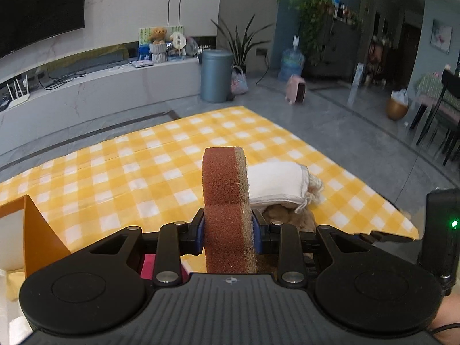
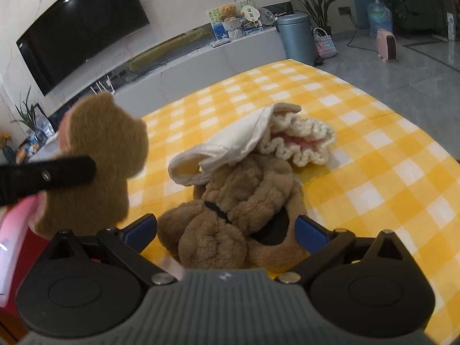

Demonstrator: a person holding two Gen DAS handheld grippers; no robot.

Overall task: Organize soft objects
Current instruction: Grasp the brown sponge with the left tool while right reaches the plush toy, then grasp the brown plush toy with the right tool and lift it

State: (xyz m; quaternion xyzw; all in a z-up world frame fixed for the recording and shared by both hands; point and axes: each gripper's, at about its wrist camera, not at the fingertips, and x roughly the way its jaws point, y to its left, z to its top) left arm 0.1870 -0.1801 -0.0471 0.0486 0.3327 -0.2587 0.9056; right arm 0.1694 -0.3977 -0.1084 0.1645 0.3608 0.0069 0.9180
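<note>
sponge [image 1: 225, 198]: rust-brown, tan scrub face | cloth [image 2: 235, 141]: white | plush toy [image 2: 238, 210]: brown, black patches | knit piece [image 2: 302, 138]: cream, pink | surface [image 1: 143, 172]: yellow-white check

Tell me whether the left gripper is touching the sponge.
Touching. The left wrist view shows the left gripper with both blue pads pressed against the sides of the brown sponge, pinching it upright.

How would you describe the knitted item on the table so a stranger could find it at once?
Start at the yellow checked tablecloth. Near its middle lies a pile: a brown plush toy with a white cloth draped over it. The knitted item sits at the cloth's far right end, the only cream, ruffled, yarn-textured piece, with pink inside.
</note>
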